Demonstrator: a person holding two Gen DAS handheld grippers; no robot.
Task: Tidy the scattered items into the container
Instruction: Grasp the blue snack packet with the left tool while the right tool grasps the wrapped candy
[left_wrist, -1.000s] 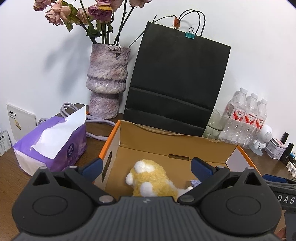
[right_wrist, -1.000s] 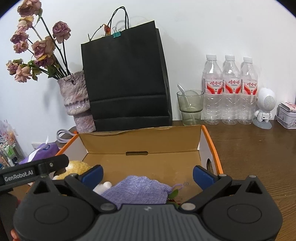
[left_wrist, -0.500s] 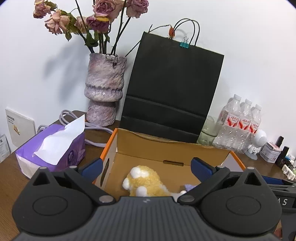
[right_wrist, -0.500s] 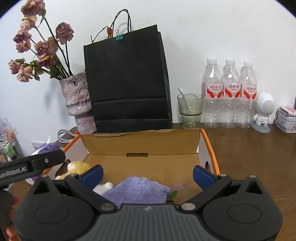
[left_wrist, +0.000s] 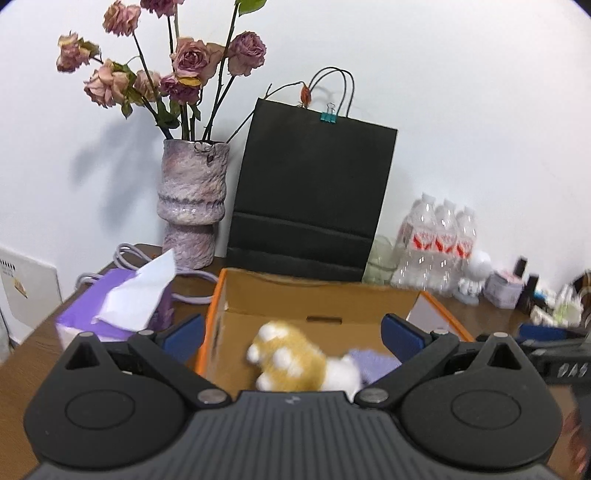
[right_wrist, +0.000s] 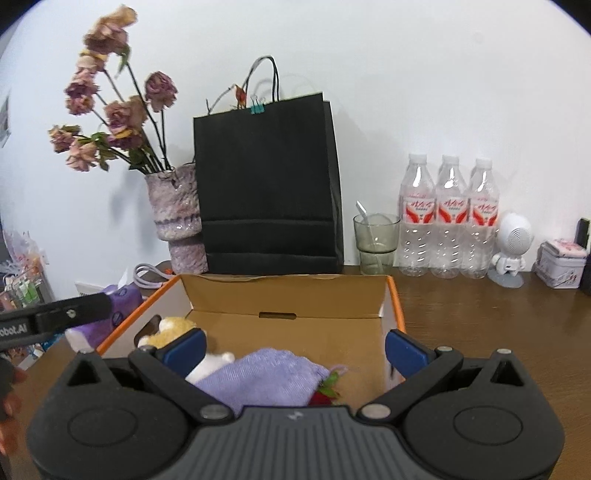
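Note:
An open cardboard box (left_wrist: 325, 299) with orange edges stands on the wooden table, also in the right wrist view (right_wrist: 284, 299). Inside lie a yellow and white plush toy (left_wrist: 291, 360) (right_wrist: 173, 326), a lilac knitted pouch (right_wrist: 262, 378) (left_wrist: 373, 363) and a small red item with green leaves (right_wrist: 327, 391). My left gripper (left_wrist: 291, 328) is open and empty above the box's near left side. My right gripper (right_wrist: 293, 347) is open and empty above the box's near edge. The left gripper's body also shows at the left of the right wrist view (right_wrist: 55, 314).
Behind the box stand a black paper bag (right_wrist: 269, 184), a purple vase with dried roses (left_wrist: 192, 206), a glass with a spoon (right_wrist: 375, 240) and three water bottles (right_wrist: 448, 218). A purple tissue pack (left_wrist: 114, 314) lies left; a white figurine (right_wrist: 511, 247) and a tin (right_wrist: 561, 264) right.
Both grippers have drawn back and up from the box, so more of the wall and flowers shows. The items in the box have stayed where they were.

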